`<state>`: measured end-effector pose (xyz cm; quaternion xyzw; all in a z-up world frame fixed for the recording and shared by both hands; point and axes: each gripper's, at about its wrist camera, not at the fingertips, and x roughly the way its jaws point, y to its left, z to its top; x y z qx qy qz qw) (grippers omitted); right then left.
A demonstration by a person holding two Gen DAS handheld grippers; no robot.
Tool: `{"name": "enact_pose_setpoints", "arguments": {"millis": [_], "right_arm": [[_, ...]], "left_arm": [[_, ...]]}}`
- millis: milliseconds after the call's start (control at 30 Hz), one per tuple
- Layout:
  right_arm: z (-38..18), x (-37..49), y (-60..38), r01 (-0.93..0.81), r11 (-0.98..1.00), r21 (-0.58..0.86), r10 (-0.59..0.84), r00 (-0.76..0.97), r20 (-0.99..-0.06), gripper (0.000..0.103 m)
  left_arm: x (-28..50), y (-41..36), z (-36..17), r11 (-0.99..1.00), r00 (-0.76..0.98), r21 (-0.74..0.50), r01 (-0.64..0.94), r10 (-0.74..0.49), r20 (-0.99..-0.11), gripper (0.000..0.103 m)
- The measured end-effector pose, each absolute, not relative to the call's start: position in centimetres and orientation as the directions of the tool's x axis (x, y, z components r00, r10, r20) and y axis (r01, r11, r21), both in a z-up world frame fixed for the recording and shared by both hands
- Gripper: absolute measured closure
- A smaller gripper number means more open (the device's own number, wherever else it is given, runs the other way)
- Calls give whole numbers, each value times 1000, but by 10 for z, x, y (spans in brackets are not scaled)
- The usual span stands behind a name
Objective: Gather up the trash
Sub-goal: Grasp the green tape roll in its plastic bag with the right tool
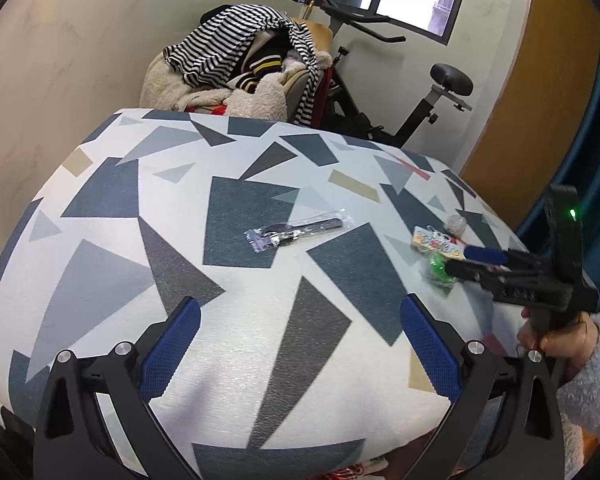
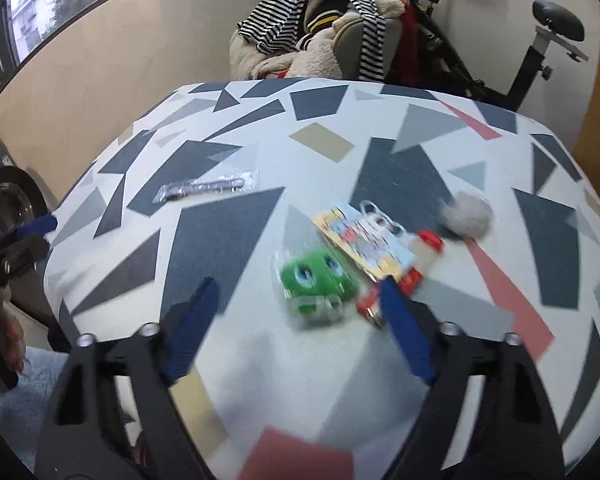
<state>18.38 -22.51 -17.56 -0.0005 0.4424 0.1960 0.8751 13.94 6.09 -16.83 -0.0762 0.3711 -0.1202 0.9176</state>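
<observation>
Trash lies on a table covered with a geometric-pattern cloth [image 1: 236, 352]. A clear plastic wrapper with dark cutlery [image 1: 300, 229] lies mid-table, also in the right wrist view [image 2: 208, 187]. A green packet [image 2: 316, 280], a colourful card wrapper [image 2: 366, 240], a red-and-white wrapper [image 2: 420, 256] and a crumpled grey wad [image 2: 466, 212] lie together on the right. My right gripper [image 2: 300, 292] is open, its fingers on either side of the green packet; it also shows in the left wrist view [image 1: 458, 260]. My left gripper [image 1: 300, 312] is open and empty, short of the cutlery wrapper.
Behind the table stands a chair heaped with striped and fleecy clothes [image 1: 244, 64] and an exercise bike [image 1: 416, 92]. A beige wall runs along the left. A washing machine [image 2: 4, 208] stands to the left in the right wrist view.
</observation>
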Motion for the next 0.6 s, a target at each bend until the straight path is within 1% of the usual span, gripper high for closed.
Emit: {"name": "enact_pose_setpoints", "arguments": {"millis": [67,133,300,400,433,467,533,600], "right_arm": [[-184,193,-216,-352,926,134,314,522,-793,34],[-188,200,-207,-359,926,114,296,508,-809,37],[-194,210,-197,-353,932,82,261,496,-828,39],[-201,210,-194,-355,933,50,236,503,-832,43],[-201,210,-194,-353,935,36,225,511,-829,45],[-204,210,-196,-352,935,34,223,513,-829,50],[-206,208,-202,-340,938,72,251,518,-818,57],[-205,205,-205,-339,937,86,265,527,-807,60]], "left_arm": [[141,62,-169,958,693,-224,180,-284,-663,6],[141,62,-169,960,699,-209,187,-279,-658,6],[143,63,-171,961,697,-212,180,-277,-662,6],[146,64,-175,959,690,-224,171,-279,-668,6],[147,64,-176,959,687,-230,168,-281,-670,6],[147,64,-178,958,685,-235,163,-281,-673,6],[147,64,-180,957,681,-244,157,-284,-675,6],[147,64,-182,956,678,-248,154,-285,-678,6]]}}
